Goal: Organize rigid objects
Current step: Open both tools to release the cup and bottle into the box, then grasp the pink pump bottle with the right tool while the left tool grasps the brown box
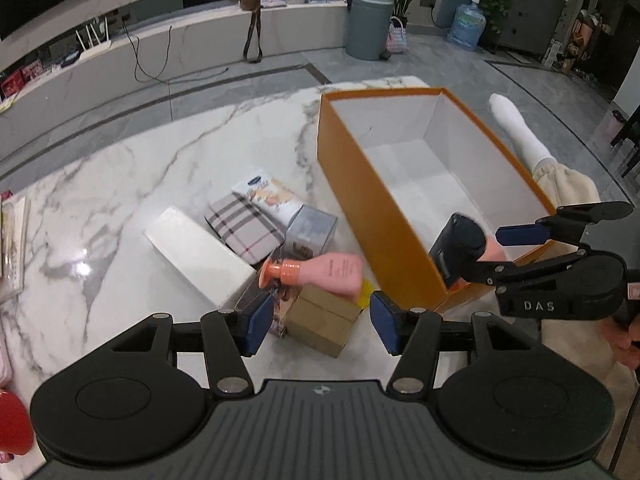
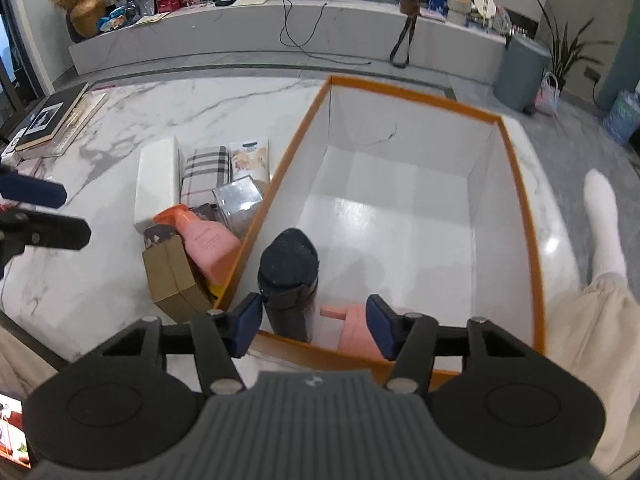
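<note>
An orange box (image 2: 520, 216) with a white inside stands open on the marble counter (image 1: 120, 184). In its near corner a dark bottle (image 2: 290, 280) stands upright against the near wall, and a pink item (image 2: 352, 330) lies on the box floor just beside it. The right gripper (image 2: 314, 326) hangs over that corner with its blue pads on either side of the two; the left pad sits right at the dark bottle's side, but whether the pads press on anything cannot be told.

Outside the box, against its left wall, is a loose pile: a pink pump bottle (image 1: 320, 274) lying on a brown carton (image 1: 324, 322), a long white box (image 1: 200, 256), a plaid case (image 1: 242, 226), a printed packet (image 1: 268, 196) and a small clear-wrapped box (image 1: 310, 232). The left gripper (image 1: 320, 326) hovers above the brown carton with its pads parted, gripping nothing.

A person's leg in a white sock (image 2: 604, 224) rests beside the counter.
</note>
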